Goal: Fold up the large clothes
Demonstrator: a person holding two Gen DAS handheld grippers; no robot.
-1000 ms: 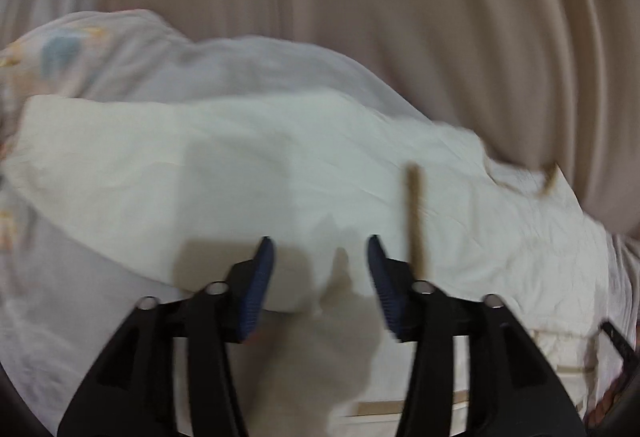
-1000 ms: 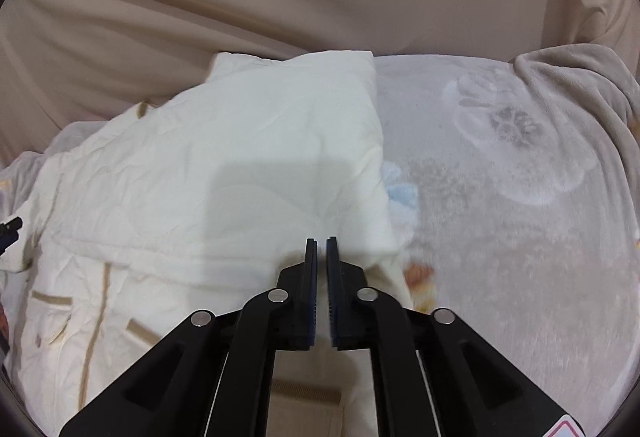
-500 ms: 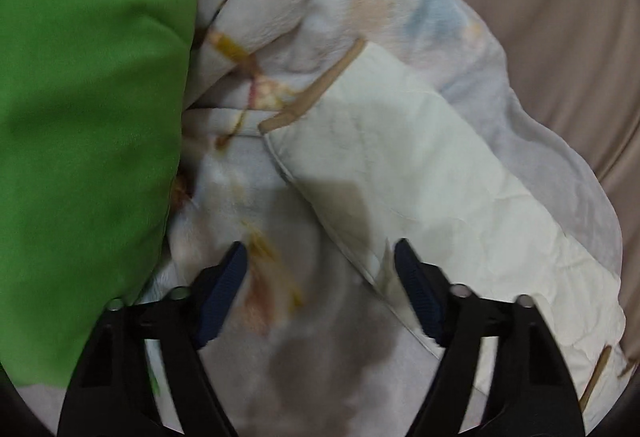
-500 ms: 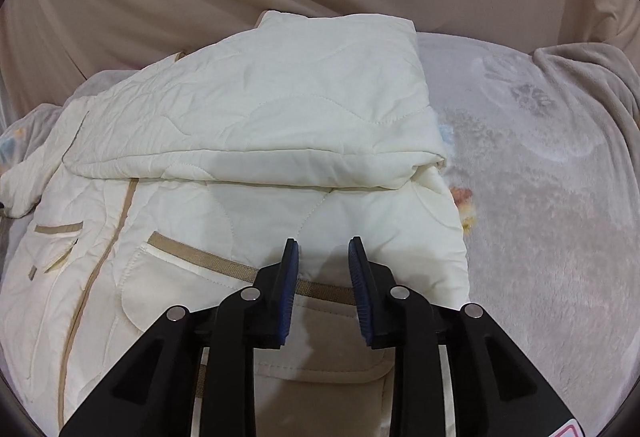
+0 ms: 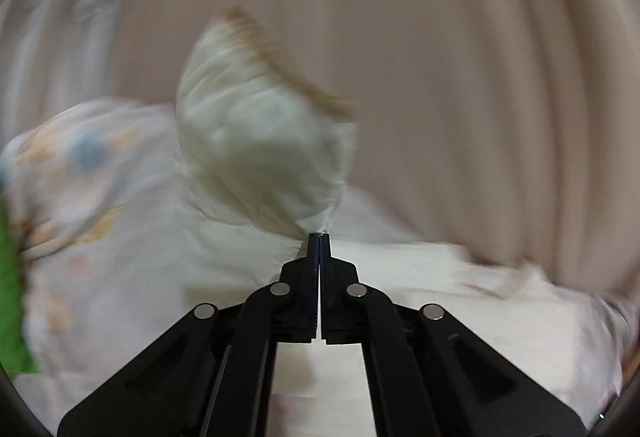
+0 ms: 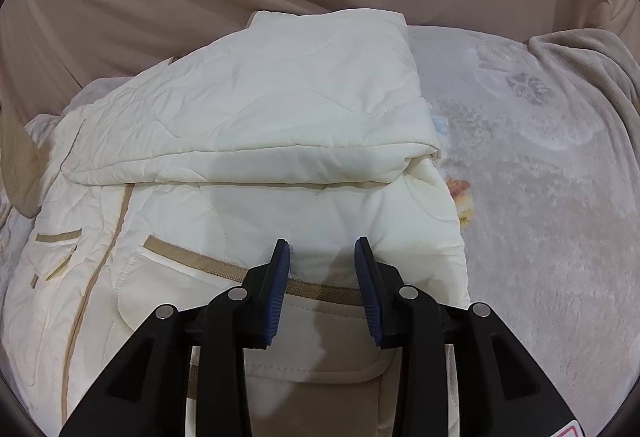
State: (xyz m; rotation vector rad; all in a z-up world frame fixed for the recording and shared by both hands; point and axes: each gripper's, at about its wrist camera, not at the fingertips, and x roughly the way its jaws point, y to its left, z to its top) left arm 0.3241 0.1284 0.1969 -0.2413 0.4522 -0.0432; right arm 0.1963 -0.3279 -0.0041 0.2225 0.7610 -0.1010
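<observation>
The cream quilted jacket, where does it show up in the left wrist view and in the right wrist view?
Left wrist: a lifted part of the cream quilted jacket fills the centre, pinched in the shut left hand-held gripper.
Right wrist: cream quilted jacket fills centre and left, partly folded, beyond the open right hand-held gripper.
Shared landmark: its tan trim.

Left view: motion blur is smearing the lifted sleeve (image 5: 256, 141) and curtain (image 5: 460, 77).
Jacket (image 6: 248, 125): its hem is running past the bottom edge.

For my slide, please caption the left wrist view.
Left gripper shut on the cream jacket's sleeve end, lifting it.
</observation>
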